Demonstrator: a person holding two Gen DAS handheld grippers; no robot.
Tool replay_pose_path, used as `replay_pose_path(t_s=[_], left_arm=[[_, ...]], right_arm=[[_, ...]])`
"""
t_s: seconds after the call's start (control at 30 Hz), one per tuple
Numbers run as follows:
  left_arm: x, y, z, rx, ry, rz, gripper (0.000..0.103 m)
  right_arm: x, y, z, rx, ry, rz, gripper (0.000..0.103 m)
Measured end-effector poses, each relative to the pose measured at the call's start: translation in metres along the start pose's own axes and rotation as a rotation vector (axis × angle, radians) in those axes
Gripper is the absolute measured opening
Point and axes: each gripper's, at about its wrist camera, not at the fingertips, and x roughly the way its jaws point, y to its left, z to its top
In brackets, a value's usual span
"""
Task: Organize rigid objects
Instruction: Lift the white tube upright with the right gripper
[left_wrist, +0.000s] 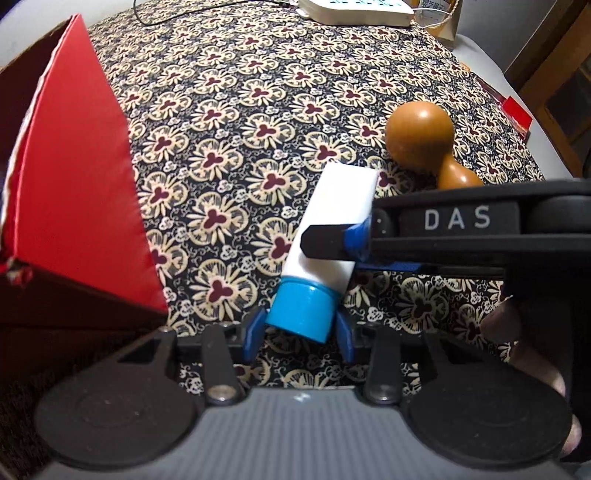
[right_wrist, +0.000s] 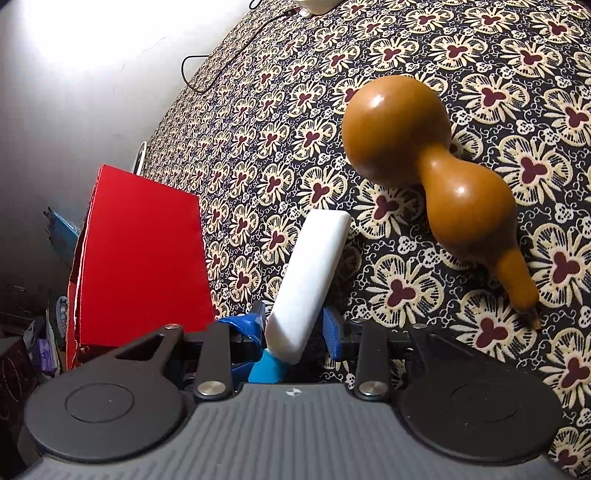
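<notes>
I am gripping the tube's (left_wrist: 328, 229) blue cap (left_wrist: 301, 312) with my left tongs (left_wrist: 299, 328) while my right tongs (right_wrist: 295, 328) pinch its white body above the tablecloth (left_wrist: 258, 110); a steady handover toward the red box (left_wrist: 77, 184) beside it seems wisest, clear of the gourd (right_wrist: 436, 177).

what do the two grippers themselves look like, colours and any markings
Both share one build: a grey ribbed body, black round discs either side, black linkage arms with silver screws, and blue fingertips. The left gripper shows this; the right gripper carries white "DAS" lettering on its black side.
</notes>
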Motion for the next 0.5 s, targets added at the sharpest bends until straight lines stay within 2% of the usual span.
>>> replay_pose_path(t_s=[0.4,0.5], left_arm=[[-0.012,0.009,-0.006,-0.050,0.008,-0.085,0.036],[-0.012,0.008,-0.010,-0.050,0.018,-0.121,0.033]], right_arm=[[0.001,0.000,-0.005,0.007,0.013,0.027,0.017],[0.002,0.002,-0.007,-0.011,0.011,0.022,0.014]])
